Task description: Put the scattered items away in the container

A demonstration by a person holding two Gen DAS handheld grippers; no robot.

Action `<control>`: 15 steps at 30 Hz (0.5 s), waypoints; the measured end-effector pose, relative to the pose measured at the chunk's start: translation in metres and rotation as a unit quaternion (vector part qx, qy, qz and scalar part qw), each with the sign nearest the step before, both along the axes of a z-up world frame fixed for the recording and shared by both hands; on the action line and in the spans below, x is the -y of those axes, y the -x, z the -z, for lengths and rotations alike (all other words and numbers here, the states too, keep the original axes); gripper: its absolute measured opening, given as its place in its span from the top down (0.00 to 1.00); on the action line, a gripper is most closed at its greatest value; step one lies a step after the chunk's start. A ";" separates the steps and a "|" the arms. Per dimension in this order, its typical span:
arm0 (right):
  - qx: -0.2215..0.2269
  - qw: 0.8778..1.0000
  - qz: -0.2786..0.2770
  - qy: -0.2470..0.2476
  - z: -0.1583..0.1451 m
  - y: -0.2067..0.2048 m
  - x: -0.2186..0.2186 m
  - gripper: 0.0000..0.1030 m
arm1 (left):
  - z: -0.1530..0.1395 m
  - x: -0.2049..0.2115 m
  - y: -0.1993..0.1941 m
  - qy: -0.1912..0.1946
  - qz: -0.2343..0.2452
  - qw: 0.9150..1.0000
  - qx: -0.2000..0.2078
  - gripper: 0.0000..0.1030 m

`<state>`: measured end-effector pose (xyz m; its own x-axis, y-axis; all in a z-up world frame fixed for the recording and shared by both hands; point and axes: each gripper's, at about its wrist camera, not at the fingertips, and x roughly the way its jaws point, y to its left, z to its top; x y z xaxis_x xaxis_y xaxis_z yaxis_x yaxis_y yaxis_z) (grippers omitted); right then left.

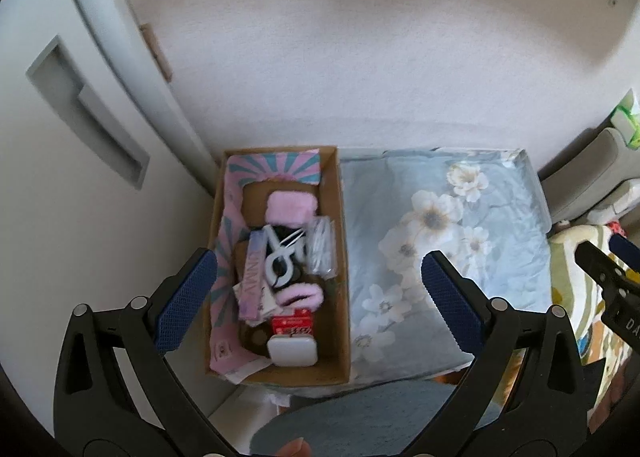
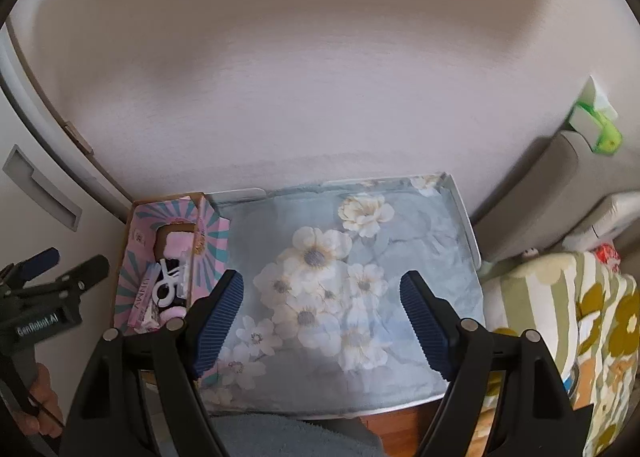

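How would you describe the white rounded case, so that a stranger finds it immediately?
Start at the cardboard box left of the floral cloth. Go to the box's near end, just below the small red packet. The white rounded case lies there: smooth, plain and glossy, unlike the fluffy pink items further in.

lighting: soft, dim indoor daylight, no hard glare; source direction cannot be told. wall [image 1: 360,57] shows a pinkish cast, darkening toward the corners. shadows: faint and diffuse along the wall base, deeper inside the cardboard box [image 1: 280,375]. focus: box contents slightly blurred in the left wrist view; floral cloth [image 2: 340,281] soft, low detail. distortion: strong fisheye curvature, door edge [image 1: 132,69] bowed; black vignette rims both views.
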<state>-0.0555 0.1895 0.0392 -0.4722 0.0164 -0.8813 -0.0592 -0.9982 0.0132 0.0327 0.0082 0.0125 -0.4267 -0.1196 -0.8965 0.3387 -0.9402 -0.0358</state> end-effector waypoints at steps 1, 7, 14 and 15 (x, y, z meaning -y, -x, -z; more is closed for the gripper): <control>0.003 1.000 0.002 -0.006 0.002 -0.003 -0.001 0.25 | 0.002 0.001 -0.004 0.001 -0.004 1.000 0.002 0.01; 0.021 1.000 0.000 0.011 0.021 -0.016 -0.006 0.25 | 0.007 0.006 -0.020 0.002 -0.021 1.000 0.002 0.01; 0.009 1.000 -0.008 0.005 0.018 -0.018 -0.003 0.25 | -0.001 -0.001 -0.026 0.014 -0.018 1.000 -0.014 0.01; 0.008 1.000 -0.009 0.004 0.018 -0.019 -0.003 0.25 | -0.002 -0.003 -0.026 0.017 -0.018 1.000 -0.015 0.01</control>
<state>-0.0369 0.1922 0.0214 -0.4580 0.0005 -0.8890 -0.0412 -0.9989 0.0206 0.0584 0.0107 0.0142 -0.4485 -0.1647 -0.8785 0.3706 -0.9287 -0.0151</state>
